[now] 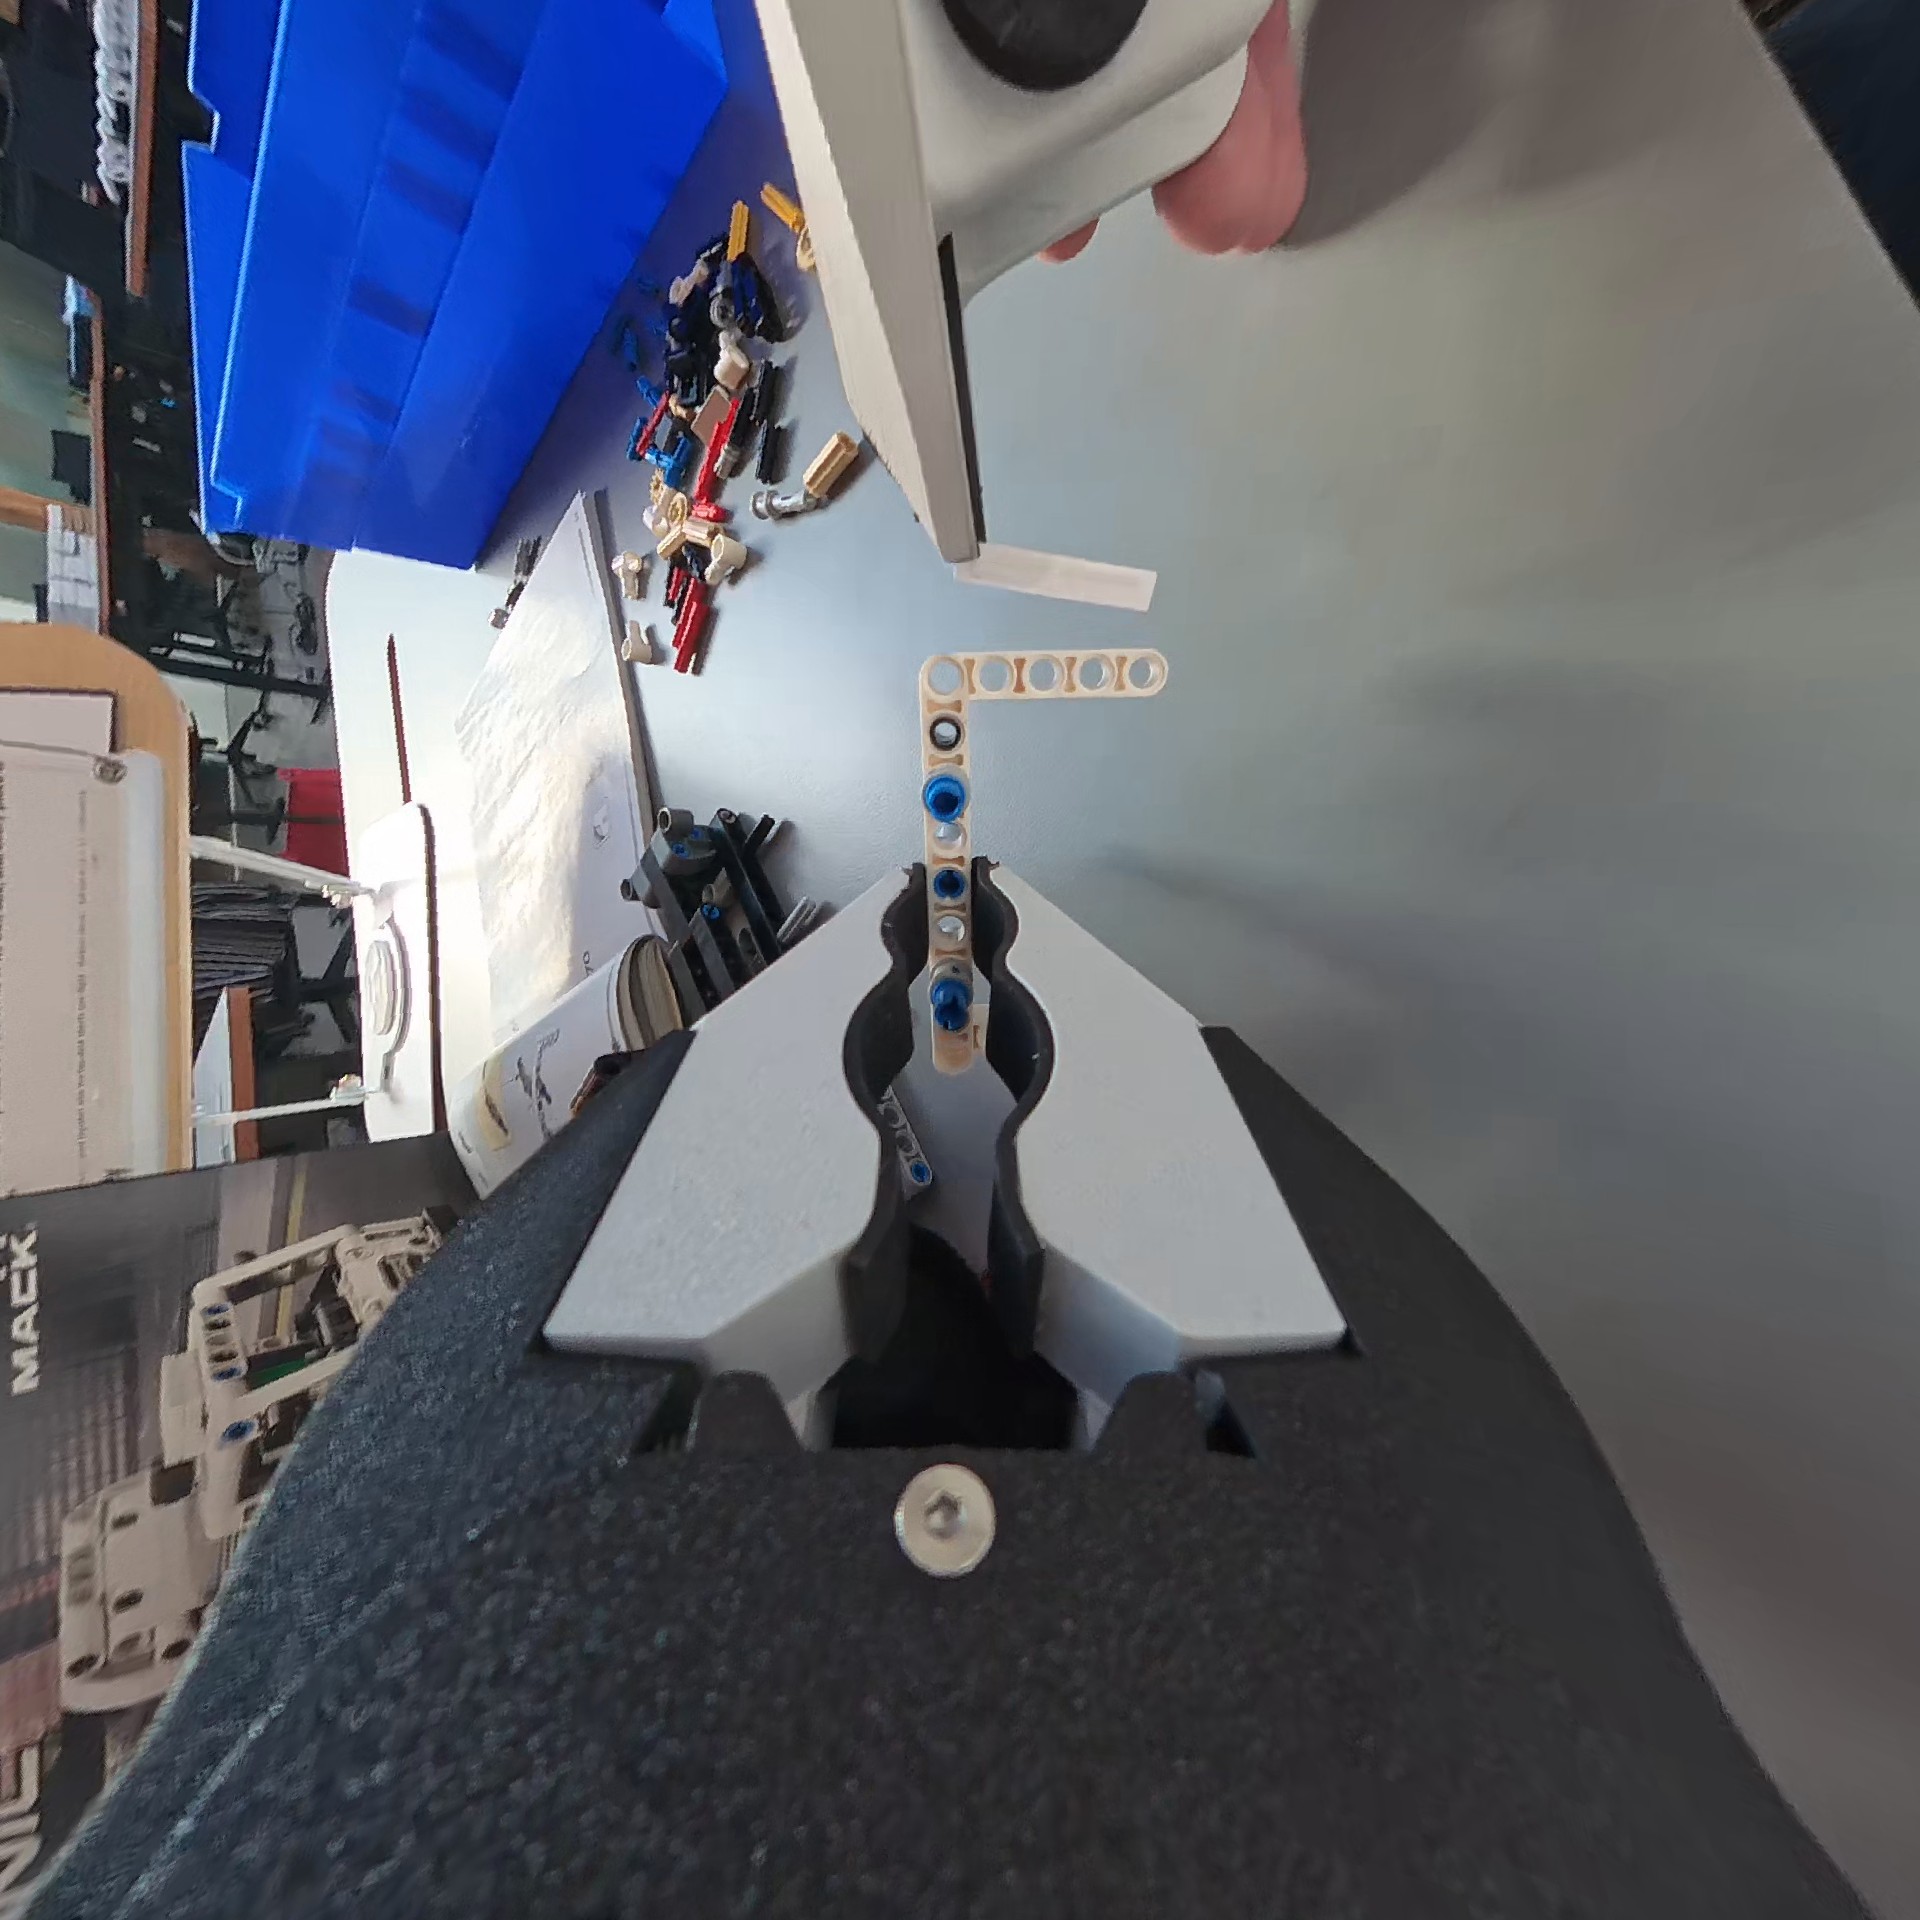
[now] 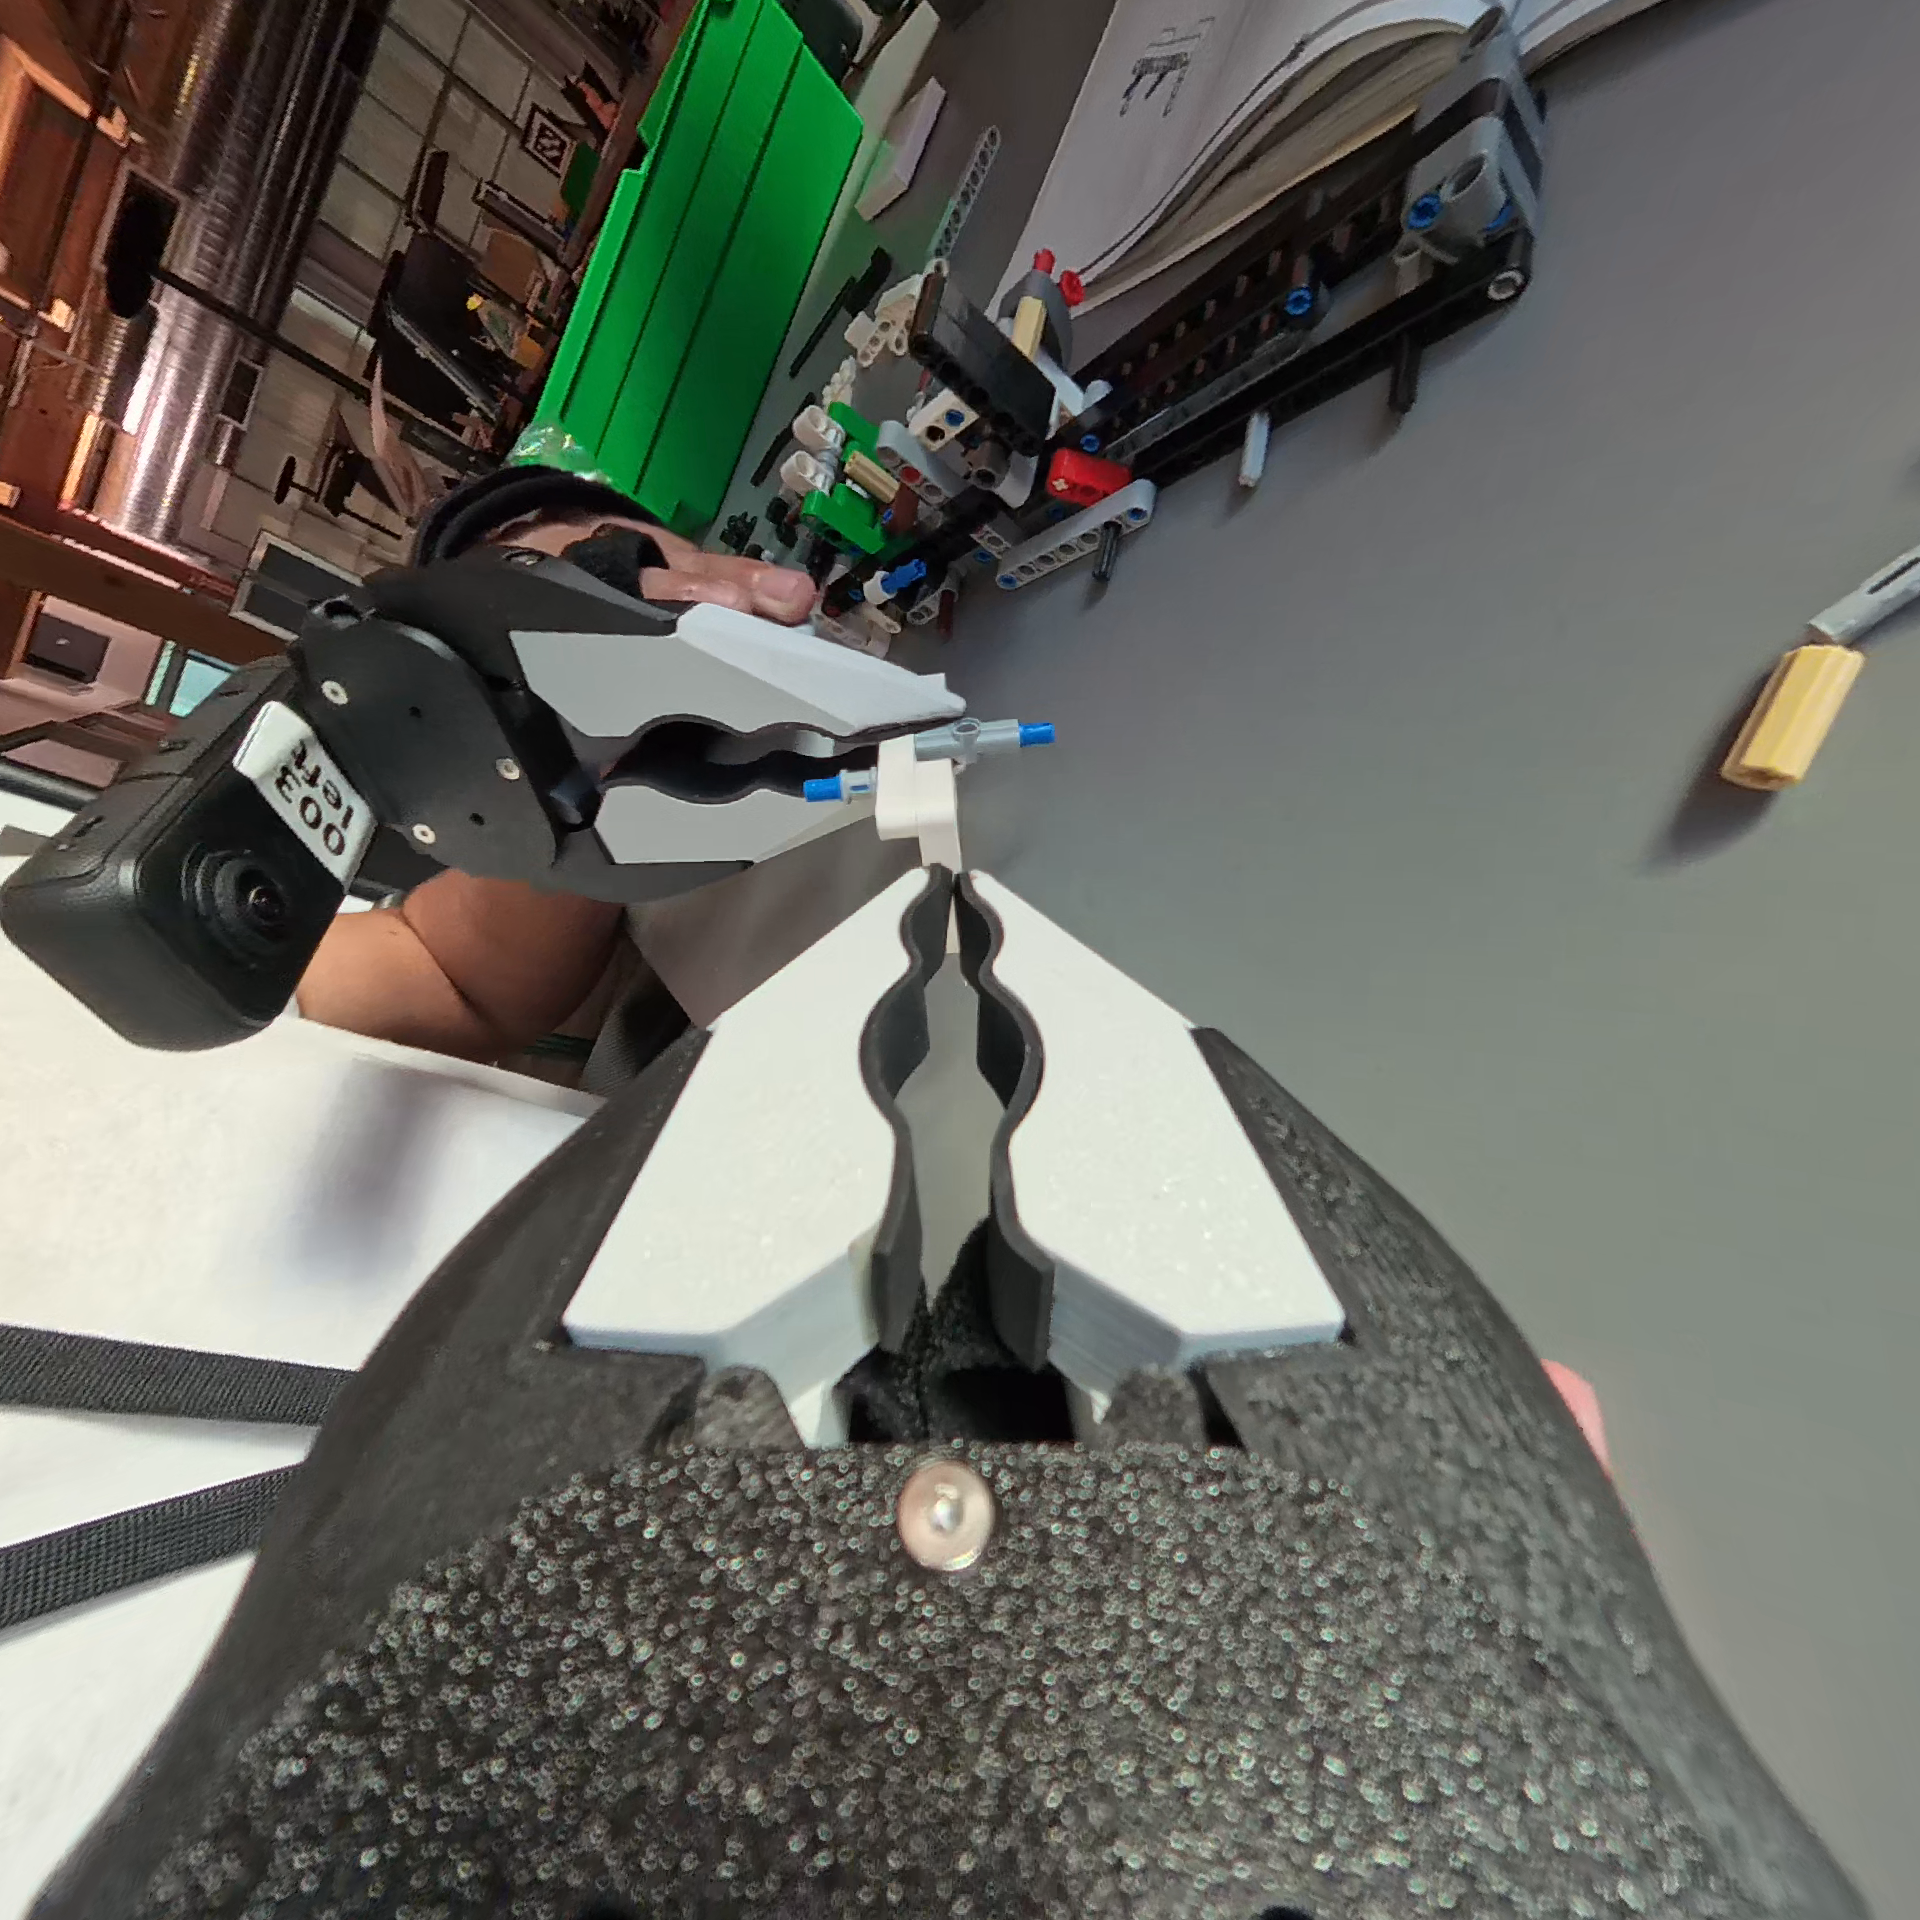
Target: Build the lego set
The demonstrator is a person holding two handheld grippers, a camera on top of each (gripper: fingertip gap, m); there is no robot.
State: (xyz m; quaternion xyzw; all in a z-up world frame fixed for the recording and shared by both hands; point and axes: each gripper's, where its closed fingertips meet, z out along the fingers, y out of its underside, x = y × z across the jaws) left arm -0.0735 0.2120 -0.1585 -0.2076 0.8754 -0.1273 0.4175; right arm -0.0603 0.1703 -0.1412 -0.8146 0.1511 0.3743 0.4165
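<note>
My left gripper (image 1: pixel 949 878) is shut on a tan L-shaped beam (image 1: pixel 948 727) that carries blue pins (image 1: pixel 943 798). The beam sticks out forward above the grey table (image 1: pixel 1507 883), its short arm pointing right. My right gripper (image 2: pixel 951 881) is shut on a thin white piece (image 2: pixel 914 810). In the left wrist view the right gripper (image 1: pixel 966 545) comes in from the top, and its white piece (image 1: pixel 1060 582) hangs just above the beam's short arm. In the right wrist view the left gripper (image 2: pixel 904 758) meets the white piece tip to tip. Grey and blue pins (image 2: pixel 1029 734) stick out there.
Blue bins (image 1: pixel 416 260) and a green bin (image 2: pixel 707 260) stand at the table's far side. Loose parts lie in piles (image 1: pixel 707 416) (image 2: pixel 914 468). A long dark part-built model (image 2: pixel 1351 312), an open instruction booklet (image 1: pixel 551 727), a tan brick (image 2: pixel 1792 717) and the set's box (image 1: pixel 156 1455) are nearby.
</note>
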